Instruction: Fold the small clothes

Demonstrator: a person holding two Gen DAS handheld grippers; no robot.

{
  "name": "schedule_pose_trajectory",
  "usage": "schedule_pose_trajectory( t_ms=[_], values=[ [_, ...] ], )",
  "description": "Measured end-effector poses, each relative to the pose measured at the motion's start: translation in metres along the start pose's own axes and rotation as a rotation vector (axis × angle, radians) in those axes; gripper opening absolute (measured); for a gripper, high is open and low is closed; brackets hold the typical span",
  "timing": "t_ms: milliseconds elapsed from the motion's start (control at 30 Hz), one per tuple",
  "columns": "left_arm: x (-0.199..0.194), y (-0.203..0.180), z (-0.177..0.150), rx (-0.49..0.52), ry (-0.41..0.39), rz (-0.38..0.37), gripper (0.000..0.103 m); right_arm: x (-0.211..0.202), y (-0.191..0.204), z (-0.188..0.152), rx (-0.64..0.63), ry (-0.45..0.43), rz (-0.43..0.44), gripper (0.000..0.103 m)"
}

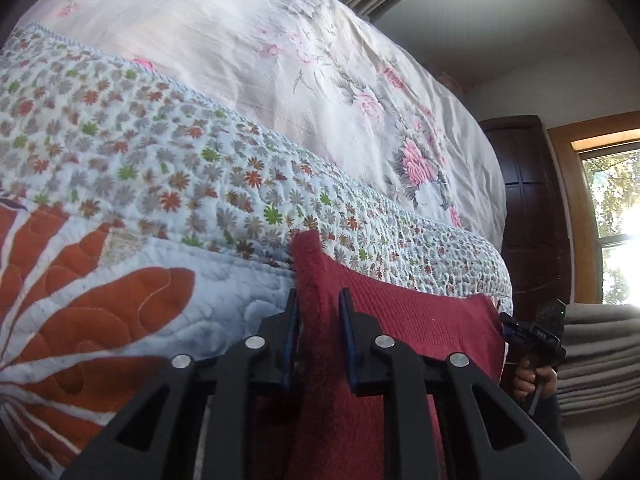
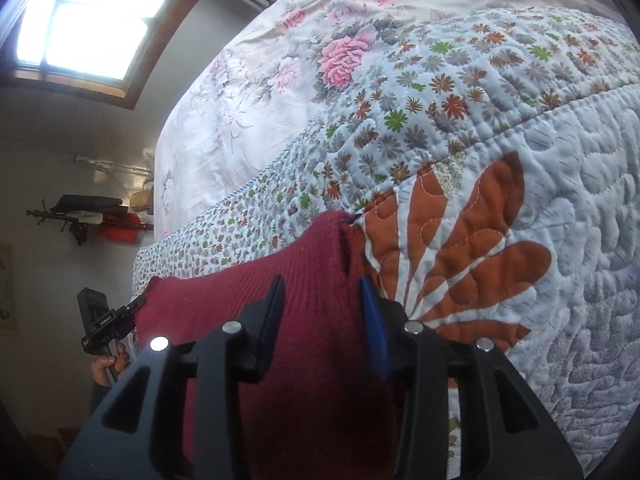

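A dark red knit garment [image 1: 420, 320] hangs stretched between both grippers above the quilted bedspread [image 1: 120, 312]. My left gripper [image 1: 320, 312] is shut on one upper corner, and a fold of red fabric stands up between its blue pads. My right gripper [image 2: 322, 304] grips the opposite corner of the garment [image 2: 240, 292], with thick cloth filling the gap between its fingers. Each view shows the other gripper at the far corner: the right gripper [image 1: 512, 324] and the left gripper [image 2: 132, 308]. The garment's lower part is hidden beneath the grippers.
The quilt [image 2: 520, 160] with orange leaves and small flowers overlies a pink floral sheet [image 1: 280, 40]. A dark wooden cabinet [image 1: 532, 208], a window [image 1: 612, 220] and stacked grey blankets [image 1: 600, 344] stand to one side. A hand [image 2: 106, 364] holds the left gripper's handle.
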State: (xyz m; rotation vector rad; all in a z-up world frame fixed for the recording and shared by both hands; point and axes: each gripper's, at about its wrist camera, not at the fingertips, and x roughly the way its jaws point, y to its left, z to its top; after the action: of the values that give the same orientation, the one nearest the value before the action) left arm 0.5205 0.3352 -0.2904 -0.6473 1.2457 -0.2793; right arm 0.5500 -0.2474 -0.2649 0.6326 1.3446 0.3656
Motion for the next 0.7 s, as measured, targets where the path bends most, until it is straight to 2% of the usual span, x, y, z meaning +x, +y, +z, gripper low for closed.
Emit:
schedule_pose_trajectory(
  t_ms=[67, 100, 167, 233, 267, 333, 433, 467, 500, 533, 567, 600, 667, 700],
  values=[
    [-0.028, -0.005, -0.020, 0.024, -0.011, -0.034, 0.025, -0.024, -0.005, -0.016, 0.018, -0.034, 0.020, 0.045],
    [-0.039, -0.007, -0.033, 0.035, -0.004, -0.047, 0.034, -0.035, -0.010, -0.028, 0.027, -0.048, 0.033, 0.047],
    [-0.055, -0.011, -0.064, 0.063, 0.014, -0.056, 0.043, -0.053, -0.024, -0.060, 0.053, -0.054, 0.064, 0.047],
    [-0.059, -0.011, -0.095, 0.075, 0.055, -0.053, 0.049, -0.065, -0.039, -0.096, 0.088, -0.049, 0.081, 0.054],
    [-0.060, -0.009, -0.109, 0.080, 0.064, -0.035, 0.051, -0.069, -0.046, -0.114, 0.101, -0.047, 0.077, 0.054],
    [-0.060, -0.003, -0.131, 0.076, 0.079, -0.007, 0.060, -0.074, -0.059, -0.148, 0.125, -0.044, 0.082, 0.054],
    [-0.057, 0.005, -0.151, 0.036, 0.080, -0.034, 0.062, -0.074, -0.071, -0.183, 0.172, -0.029, 0.118, 0.060],
    [-0.057, 0.006, -0.155, 0.029, 0.074, -0.041, 0.060, -0.073, -0.072, -0.189, 0.171, -0.023, 0.114, 0.060],
    [-0.057, 0.006, -0.157, 0.023, 0.072, -0.059, 0.045, -0.070, -0.072, -0.194, 0.167, -0.016, 0.109, 0.060],
    [-0.058, 0.006, -0.161, 0.015, 0.072, -0.075, 0.016, -0.068, -0.071, -0.196, 0.163, -0.009, 0.110, 0.060],
    [-0.059, 0.005, -0.163, 0.016, 0.073, -0.075, 0.004, -0.067, -0.068, -0.198, 0.153, -0.006, 0.114, 0.059],
    [-0.058, 0.003, -0.166, 0.016, 0.103, -0.089, 0.005, -0.066, -0.065, -0.198, 0.144, -0.006, 0.118, 0.058],
    [-0.057, -0.007, -0.173, 0.049, 0.139, -0.068, 0.005, -0.064, -0.057, -0.197, 0.119, -0.002, 0.119, 0.045],
    [-0.058, -0.012, -0.175, 0.071, 0.138, -0.050, 0.005, -0.064, -0.053, -0.197, 0.105, 0.004, 0.112, 0.034]
  ],
)
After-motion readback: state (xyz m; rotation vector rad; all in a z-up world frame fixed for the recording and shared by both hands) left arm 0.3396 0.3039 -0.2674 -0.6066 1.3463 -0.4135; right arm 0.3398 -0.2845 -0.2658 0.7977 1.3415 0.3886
